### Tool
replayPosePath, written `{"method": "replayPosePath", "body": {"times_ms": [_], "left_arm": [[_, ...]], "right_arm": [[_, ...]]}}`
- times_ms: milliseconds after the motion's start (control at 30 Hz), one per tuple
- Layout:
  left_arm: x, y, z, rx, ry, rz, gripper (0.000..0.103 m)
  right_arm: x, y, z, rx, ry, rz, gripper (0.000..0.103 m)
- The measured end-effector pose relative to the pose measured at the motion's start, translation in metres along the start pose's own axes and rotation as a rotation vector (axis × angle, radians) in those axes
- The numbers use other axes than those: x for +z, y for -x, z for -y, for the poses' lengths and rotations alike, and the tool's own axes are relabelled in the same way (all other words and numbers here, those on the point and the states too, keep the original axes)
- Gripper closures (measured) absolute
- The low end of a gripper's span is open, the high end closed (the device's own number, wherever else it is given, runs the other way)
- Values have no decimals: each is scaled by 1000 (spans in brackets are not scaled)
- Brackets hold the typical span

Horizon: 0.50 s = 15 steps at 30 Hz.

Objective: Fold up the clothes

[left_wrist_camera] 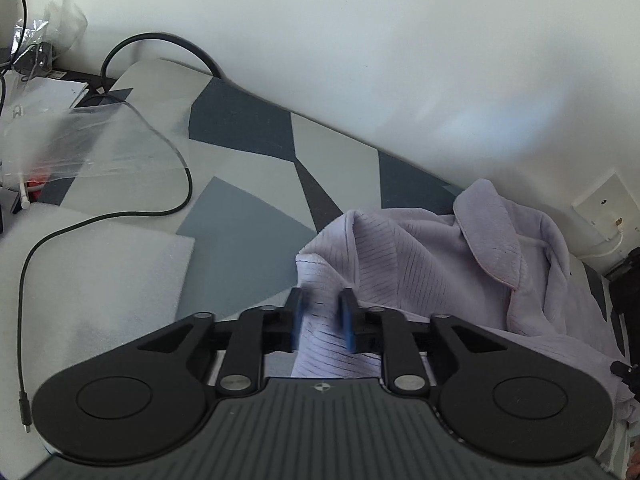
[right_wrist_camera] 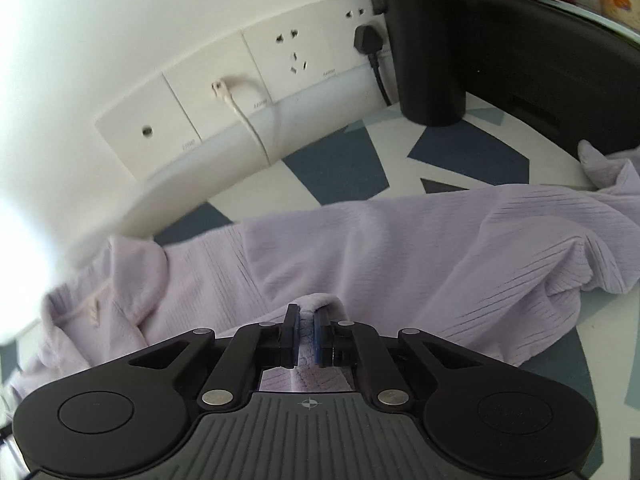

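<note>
Nearest the left wrist camera, the left gripper [left_wrist_camera: 323, 312] pointed down at a lilac ribbed garment [left_wrist_camera: 432, 264], its blue pads set apart with a fold of fabric between them; whether the pads pressed the cloth cannot be told. The garment lay crumpled on a desk [left_wrist_camera: 248, 184] covered in grey, white and dark blue shapes, near a white wall. A black cable [left_wrist_camera: 176, 200] snaked across the desk at far left, beside a clear plastic bag [left_wrist_camera: 80, 140]. In the right wrist view, the right gripper [right_wrist_camera: 306, 330] was clenched on a raised fold of the garment [right_wrist_camera: 400, 256]. Wall sockets [right_wrist_camera: 240, 92] and a black cylinder [right_wrist_camera: 424, 40] stood beyond.
</note>
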<state>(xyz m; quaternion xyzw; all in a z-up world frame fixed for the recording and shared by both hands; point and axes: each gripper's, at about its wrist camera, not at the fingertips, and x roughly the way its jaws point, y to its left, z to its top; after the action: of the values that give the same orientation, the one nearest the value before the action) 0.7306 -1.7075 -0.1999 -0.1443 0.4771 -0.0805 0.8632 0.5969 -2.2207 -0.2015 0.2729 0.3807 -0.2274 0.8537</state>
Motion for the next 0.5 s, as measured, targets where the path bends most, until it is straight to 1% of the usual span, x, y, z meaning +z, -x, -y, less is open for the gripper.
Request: {"method": "replayPosePath", "body": {"times_ms": [33,67,100,133,167,233,267,333,433,500], "left_arm": [[1,5,0,16,0,26,47],[1,10,0,11,-7,54,41],[2,14,0,-5,-15,67,41],[3,16,2,-24,-26,64,41],[3,13,5,-22,-43,49,41],[3,7,11,-17,-75,19,41],[3,3,14,-12,-89,5,41],[5,-9,16,35,-72,-14,41],[13,-24,21,91,-75,-26,39],[19,-35,30,114,-136,-59,37]], "right_arm": [[0,-3,-1,-10,2,-12,96],[1,-4,1,-3,-11,-21,95],[1,-5,2,6,-25,-29,91],[1,-4,4,7,-40,-27,82],[1,-3,5,8,-55,-23,71],[1,0,6,16,-61,-21,59],[1,-1,5,20,-49,-28,60],[0,-4,1,21,-18,-39,60],[-4,-8,-5,8,6,-40,65],[-6,-10,-9,5,13,-48,65]]}}
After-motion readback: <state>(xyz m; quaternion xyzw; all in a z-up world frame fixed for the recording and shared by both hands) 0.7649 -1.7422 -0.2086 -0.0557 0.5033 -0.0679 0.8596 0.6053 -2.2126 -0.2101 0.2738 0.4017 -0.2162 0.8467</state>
